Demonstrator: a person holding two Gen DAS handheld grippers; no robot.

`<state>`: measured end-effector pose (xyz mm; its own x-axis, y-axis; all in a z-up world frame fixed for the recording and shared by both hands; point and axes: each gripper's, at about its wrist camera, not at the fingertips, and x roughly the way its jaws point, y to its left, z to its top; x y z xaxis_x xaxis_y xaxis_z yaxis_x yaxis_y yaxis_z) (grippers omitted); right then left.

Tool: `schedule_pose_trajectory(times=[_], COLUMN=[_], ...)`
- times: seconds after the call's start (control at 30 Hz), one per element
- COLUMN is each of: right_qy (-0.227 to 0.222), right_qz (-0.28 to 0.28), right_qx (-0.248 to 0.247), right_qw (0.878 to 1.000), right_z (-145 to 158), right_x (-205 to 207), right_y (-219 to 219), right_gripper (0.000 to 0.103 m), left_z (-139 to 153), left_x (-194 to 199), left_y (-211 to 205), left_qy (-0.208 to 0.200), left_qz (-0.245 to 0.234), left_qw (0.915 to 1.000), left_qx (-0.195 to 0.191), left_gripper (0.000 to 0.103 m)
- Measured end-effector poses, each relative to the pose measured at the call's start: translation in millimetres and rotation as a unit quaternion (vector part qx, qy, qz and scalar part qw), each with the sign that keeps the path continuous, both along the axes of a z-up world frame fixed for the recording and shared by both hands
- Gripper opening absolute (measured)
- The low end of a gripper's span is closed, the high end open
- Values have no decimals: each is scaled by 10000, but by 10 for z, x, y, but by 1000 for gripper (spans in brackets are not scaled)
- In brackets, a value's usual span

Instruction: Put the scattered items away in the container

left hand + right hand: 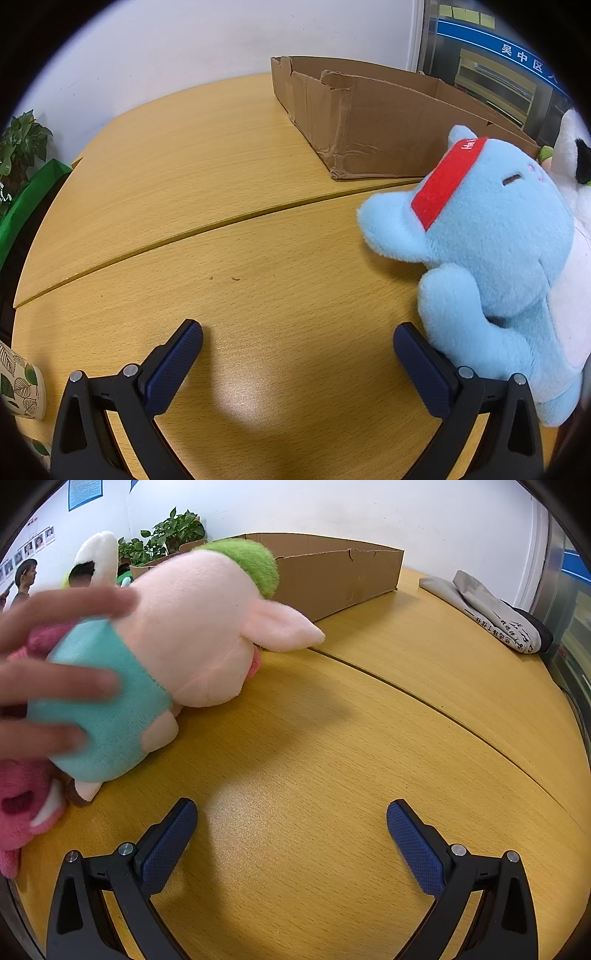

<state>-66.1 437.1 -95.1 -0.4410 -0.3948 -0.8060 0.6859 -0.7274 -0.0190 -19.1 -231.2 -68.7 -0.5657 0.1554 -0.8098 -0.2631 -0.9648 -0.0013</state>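
Jaws spread; fuzzy blue plush [495,254] perhaps touching.

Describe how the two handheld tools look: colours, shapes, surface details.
Both match: the left tool and right tool each have two black, angular plastic fingers with triangular cut-outs and silver round fasteners. Each fingertip carries a dark blue, rounded pad with fine knurled texture. No cables or markings show.
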Motion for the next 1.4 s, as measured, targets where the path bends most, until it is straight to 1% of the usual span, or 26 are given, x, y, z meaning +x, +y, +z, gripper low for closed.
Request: schedule_pose_trajectory(times=[0.27, 0.33, 0.5, 0.9, 1.0, 1.4], right_qy=[-1, -1, -1, -2, -2, -2], right_qz=[1, 1, -1, -2, -2, -2], right_qx=[-1, 0, -1, -1, -1, 0], right_qw=[10000, 10000, 10000, 10000, 10000, 10000], right_z=[3, 2, 3, 5, 4, 4], right_x=[-4, 0, -4, -10, -12, -17], right_y=[5, 5, 6, 10, 11, 16], right_gripper=[103, 103, 103, 103, 103, 103], left_z=[48, 46, 45, 52, 41, 47], left_x=[-81, -107, -89, -79, -201, -188], left_y=[-1, 22, -43, -77, 69, 31], left_qy=[5, 5, 5, 2, 4, 5], left_qz=[80, 164, 257, 281, 284, 283], left_qw=[10000, 9999, 9997, 9996, 9996, 9996], left_qx=[-9, -3, -4, -5, -5, -6], left_gripper=[103, 103, 103, 103, 103, 103])
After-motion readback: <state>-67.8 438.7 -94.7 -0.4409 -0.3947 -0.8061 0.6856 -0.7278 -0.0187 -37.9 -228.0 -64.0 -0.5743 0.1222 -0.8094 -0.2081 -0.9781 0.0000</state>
